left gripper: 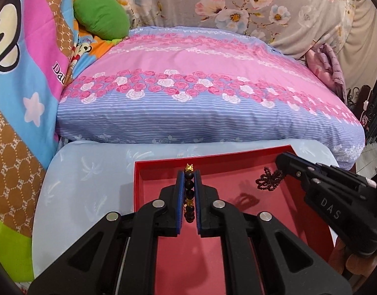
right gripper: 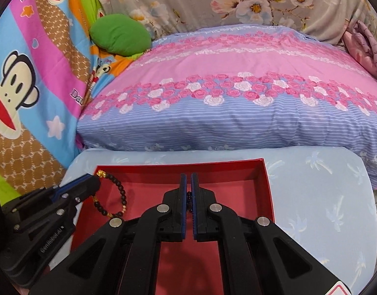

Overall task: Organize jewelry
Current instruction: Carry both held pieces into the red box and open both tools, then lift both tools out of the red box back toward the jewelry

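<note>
Left gripper [left gripper: 189,184] clamped on black bead bracelet [right gripper: 114,191], held above red box [left gripper: 237,162]. Right gripper [right gripper: 188,184] pinching dark beaded necklace [left gripper: 268,179], dangling over box. Neither laid down yet; both placements remaining.

The right gripper [left gripper: 279,162] bears raised letters "DAS"; the left gripper [right gripper: 96,177] carries "GenRobot.AI" on its body. The cartoon-monkey blanket [left gripper: 28,86] shows "Dau", cut off, and repeated "PF" monograms.
</note>
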`<state>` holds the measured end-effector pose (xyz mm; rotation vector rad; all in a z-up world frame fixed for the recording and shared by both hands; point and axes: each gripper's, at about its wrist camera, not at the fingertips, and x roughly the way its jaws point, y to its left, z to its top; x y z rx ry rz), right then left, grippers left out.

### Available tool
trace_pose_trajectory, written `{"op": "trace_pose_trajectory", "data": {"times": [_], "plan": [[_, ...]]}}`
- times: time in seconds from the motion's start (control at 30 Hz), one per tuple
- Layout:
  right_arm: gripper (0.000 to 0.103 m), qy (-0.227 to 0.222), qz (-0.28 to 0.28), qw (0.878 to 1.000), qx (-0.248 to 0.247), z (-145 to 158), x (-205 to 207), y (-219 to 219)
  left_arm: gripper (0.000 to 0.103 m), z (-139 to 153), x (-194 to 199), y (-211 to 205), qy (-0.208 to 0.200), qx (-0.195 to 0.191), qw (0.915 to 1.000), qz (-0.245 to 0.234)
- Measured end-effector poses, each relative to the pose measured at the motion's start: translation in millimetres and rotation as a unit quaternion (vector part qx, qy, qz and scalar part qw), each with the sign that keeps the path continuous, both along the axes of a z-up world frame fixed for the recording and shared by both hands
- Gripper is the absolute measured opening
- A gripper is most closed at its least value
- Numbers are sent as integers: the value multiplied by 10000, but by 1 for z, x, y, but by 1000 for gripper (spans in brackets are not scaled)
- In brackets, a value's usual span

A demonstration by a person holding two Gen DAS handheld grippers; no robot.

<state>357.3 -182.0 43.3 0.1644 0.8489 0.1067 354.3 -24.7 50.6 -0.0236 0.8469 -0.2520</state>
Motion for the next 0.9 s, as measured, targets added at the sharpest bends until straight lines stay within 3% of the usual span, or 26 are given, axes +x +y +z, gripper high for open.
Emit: {"op": "trace_pose_trajectory", "data": {"times": [0.2, 0.27, 0.33, 0.4, 0.6, 0.9], "plan": [[4, 466, -175, 9988, 7, -21, 3, -12, 8, -15, 9, 6, 96, 45, 9998, 178], [8, 428, -264, 9986, -171, -20, -2, -14, 16, -17, 8, 8, 120, 55, 9997, 203], [11, 426, -293, 9982, -307, -20, -7, -15, 42, -15, 5, 9, 87, 28, 9996, 255], [19, 418, -312, 9983, -273, -18, -13, -17, 51, -12, 0, 9, 20, 18, 9996, 294], [33, 99, -356, 9989, -290, 5, -47, -23, 52, 3, -21, 11, -162, 51, 9995, 261], [39, -180, -308, 9987, -367, 28, -127, -21, 57, 28, -88, 27, -433, -23, 9984, 362]]}}
